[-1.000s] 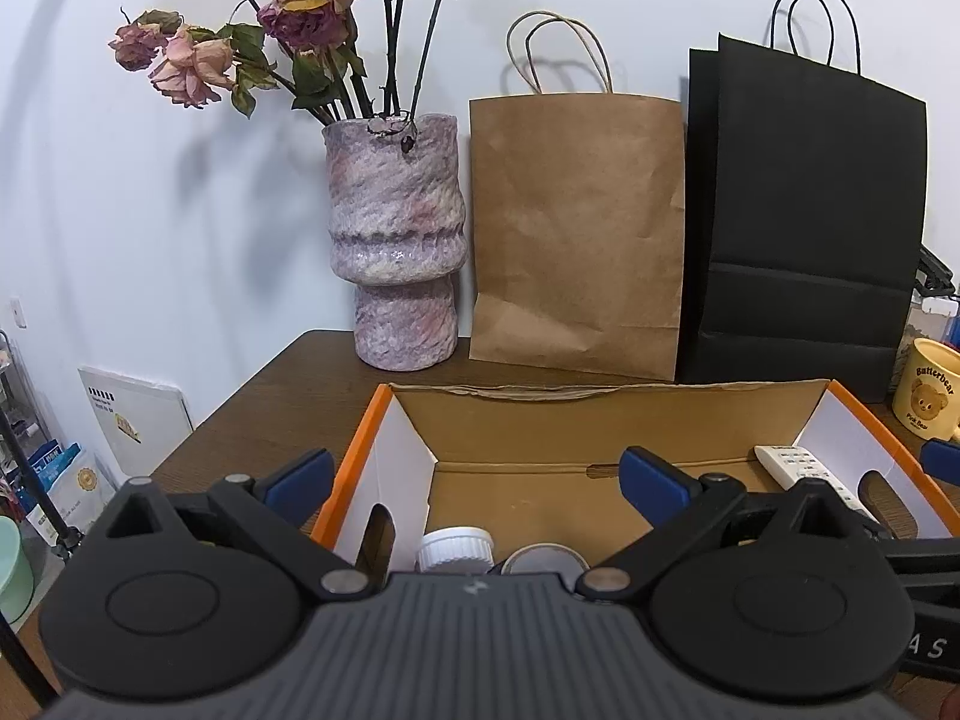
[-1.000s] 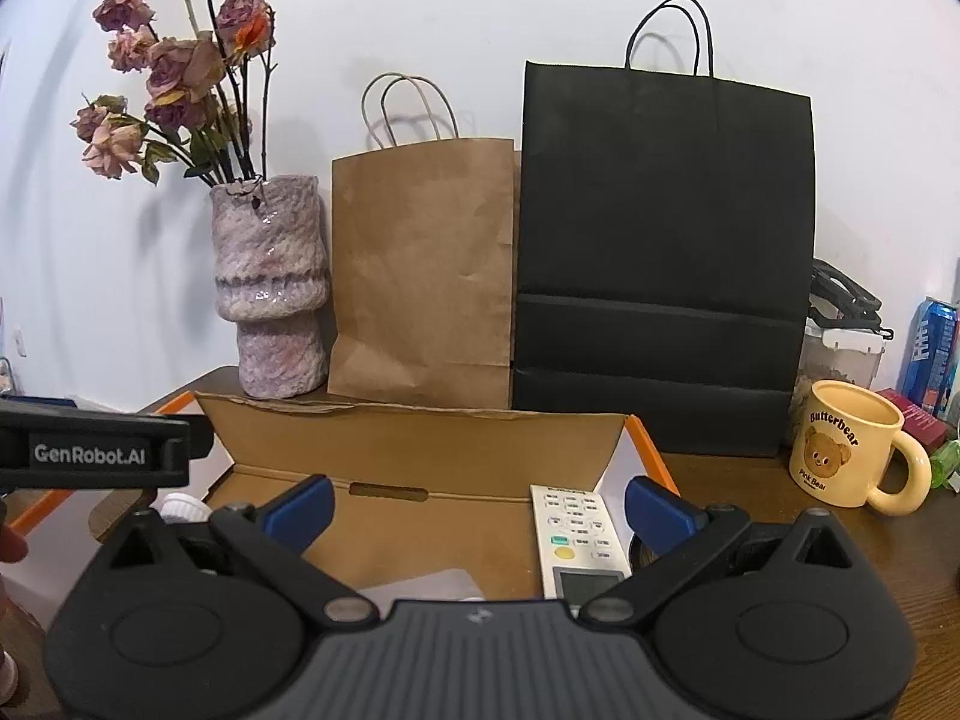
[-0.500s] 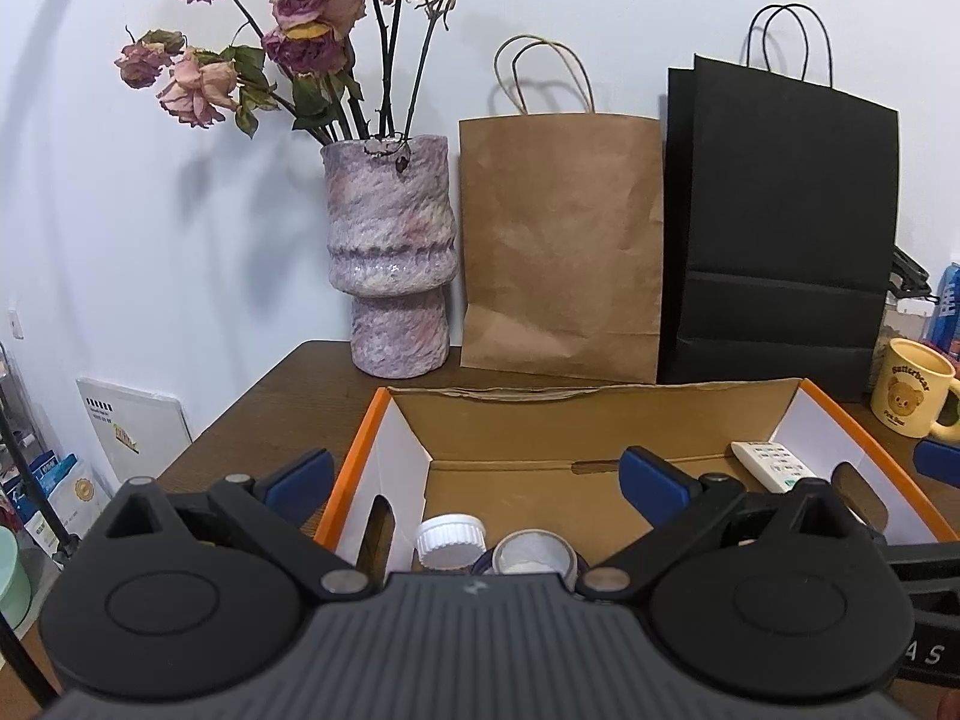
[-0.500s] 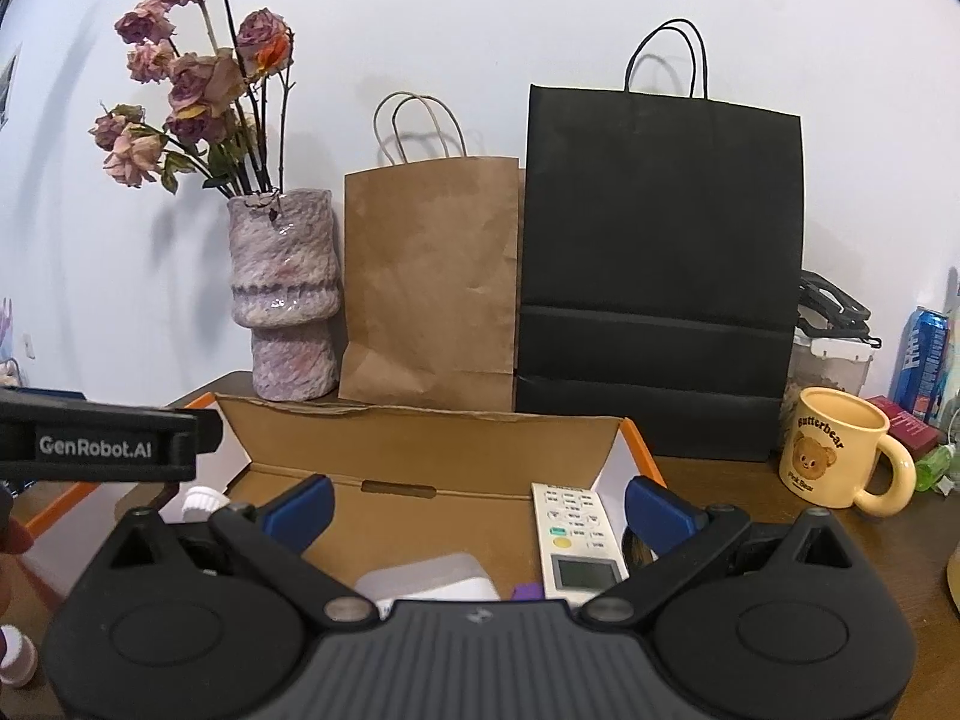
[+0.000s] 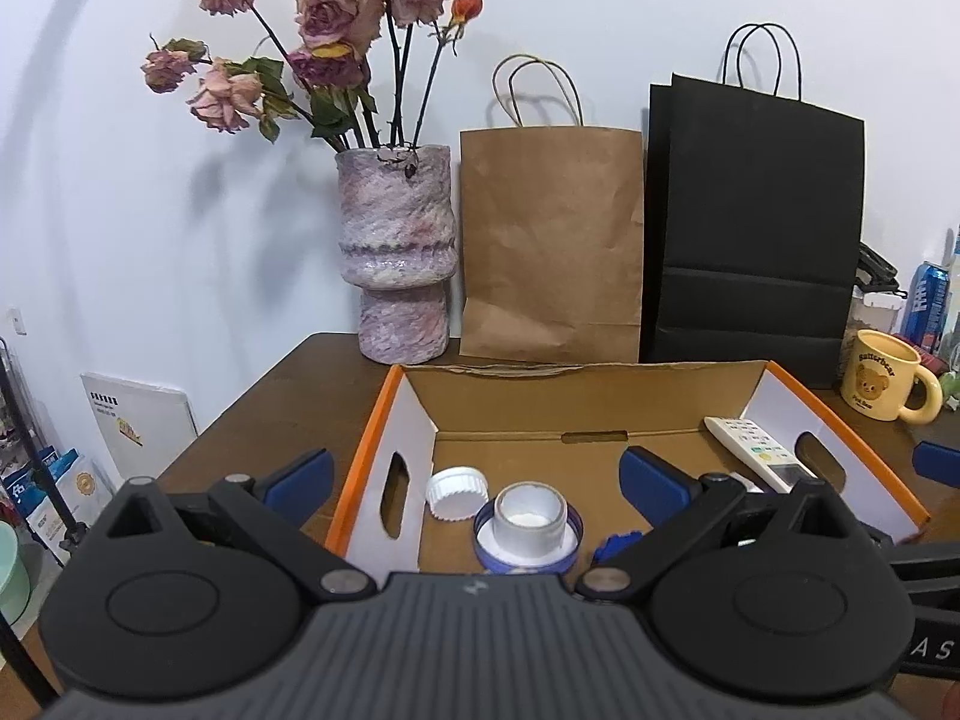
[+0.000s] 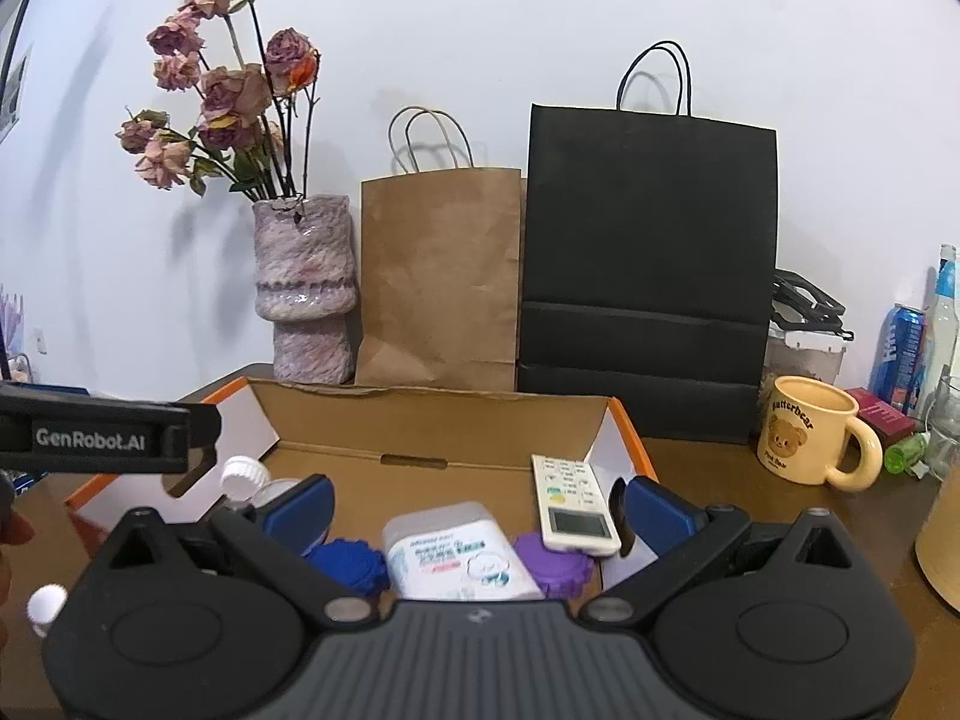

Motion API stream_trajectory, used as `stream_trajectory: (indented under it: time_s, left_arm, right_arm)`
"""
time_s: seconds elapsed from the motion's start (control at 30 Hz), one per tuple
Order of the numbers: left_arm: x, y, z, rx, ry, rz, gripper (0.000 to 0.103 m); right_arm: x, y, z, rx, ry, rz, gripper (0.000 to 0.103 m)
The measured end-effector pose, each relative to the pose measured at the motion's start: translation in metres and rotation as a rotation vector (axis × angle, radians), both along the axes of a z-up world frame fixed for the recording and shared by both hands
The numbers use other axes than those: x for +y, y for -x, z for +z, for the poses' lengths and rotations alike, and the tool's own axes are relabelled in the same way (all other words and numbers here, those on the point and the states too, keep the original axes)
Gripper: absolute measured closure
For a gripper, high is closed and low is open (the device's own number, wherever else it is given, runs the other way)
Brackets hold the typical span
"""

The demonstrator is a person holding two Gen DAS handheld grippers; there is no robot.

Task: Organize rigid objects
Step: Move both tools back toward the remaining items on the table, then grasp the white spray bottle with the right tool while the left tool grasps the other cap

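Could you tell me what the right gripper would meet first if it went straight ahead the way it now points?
Probably the white wipes pack lying in the cardboard box, right between the open jaws of the right gripper; beyond it, the box's back wall. Depth is uncertain.

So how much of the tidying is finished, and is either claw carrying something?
Much looks done: the orange-edged cardboard box already holds a white remote control, a white wipes pack, blue and purple gear-shaped pieces, a white ribbed cap and a grey tape roll. Nothing is in hand: the left gripper and right gripper are open. A small white-capped bottle outside the box may remain.
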State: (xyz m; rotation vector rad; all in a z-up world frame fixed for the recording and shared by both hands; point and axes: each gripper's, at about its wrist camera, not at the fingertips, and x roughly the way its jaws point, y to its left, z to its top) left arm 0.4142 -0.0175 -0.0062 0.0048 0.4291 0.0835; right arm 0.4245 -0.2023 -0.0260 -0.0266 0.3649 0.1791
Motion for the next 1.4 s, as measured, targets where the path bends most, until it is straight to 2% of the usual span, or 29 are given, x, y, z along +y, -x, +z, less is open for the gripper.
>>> stream_trajectory:
  time_s: [0.7, 1.0, 1.4]
  left_arm:
    - [0.020, 0.095, -0.012, 0.027, -0.028, -0.010, 0.000]
    - [0.037, 0.114, -0.030, 0.072, -0.050, 0.002, 0.000]
    - [0.063, 0.120, -0.039, 0.089, -0.043, 0.027, 0.000]
  right_arm:
    - [0.010, 0.091, -0.006, 0.054, 0.030, 0.044, 0.000]
    - [0.016, 0.116, -0.019, 0.113, 0.069, 0.062, 0.000]
    - [0.019, 0.122, -0.028, 0.159, 0.096, 0.041, 0.000]
